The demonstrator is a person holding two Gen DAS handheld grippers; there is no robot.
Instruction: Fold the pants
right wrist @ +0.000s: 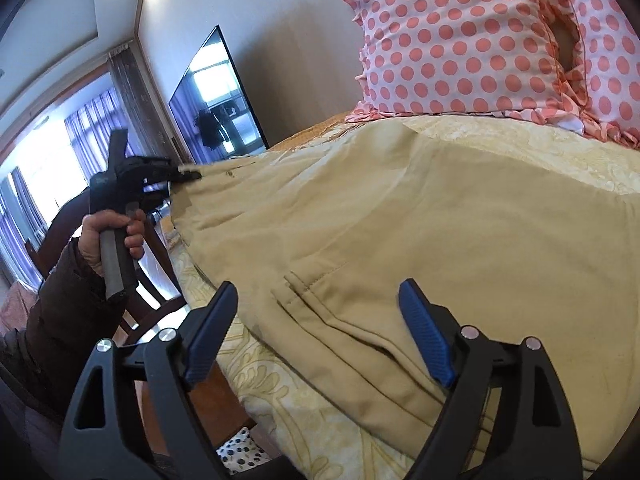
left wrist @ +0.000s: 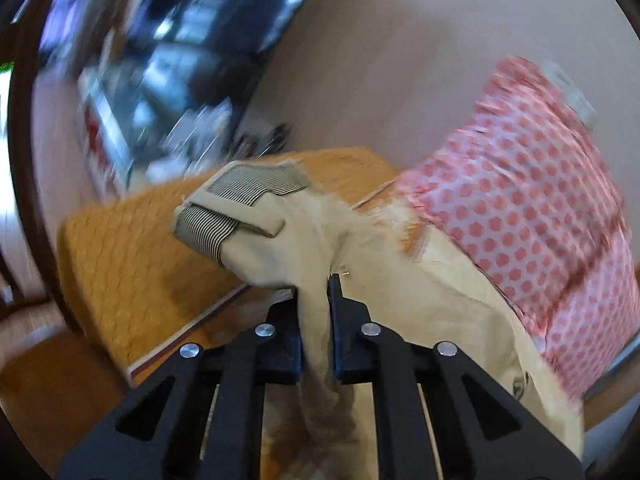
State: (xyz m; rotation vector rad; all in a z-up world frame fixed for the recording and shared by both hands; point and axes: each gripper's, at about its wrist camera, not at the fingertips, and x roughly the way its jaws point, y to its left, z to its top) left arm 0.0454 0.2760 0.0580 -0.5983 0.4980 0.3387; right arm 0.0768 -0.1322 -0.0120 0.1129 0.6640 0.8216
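Beige pants (right wrist: 400, 220) lie spread on the bed, with a pocket seam near my right gripper. My left gripper (left wrist: 316, 300) is shut on a bunched part of the pants (left wrist: 320, 240) and lifts it; the striped waistband lining (left wrist: 248, 188) flops over beyond the fingers. In the right wrist view the left gripper (right wrist: 188, 174) pinches the pants' far left edge. My right gripper (right wrist: 316, 328) is open and empty, its blue-padded fingers (right wrist: 424, 332) hovering over the near part of the pants.
A pink polka-dot pillow (right wrist: 480, 40) lies at the head of the bed; it also shows in the left wrist view (left wrist: 520, 200). A yellow patterned bedspread (right wrist: 280, 392) covers the bed. A television (right wrist: 216, 96) hangs on the wall at left. The bed's left edge runs beside wooden furniture.
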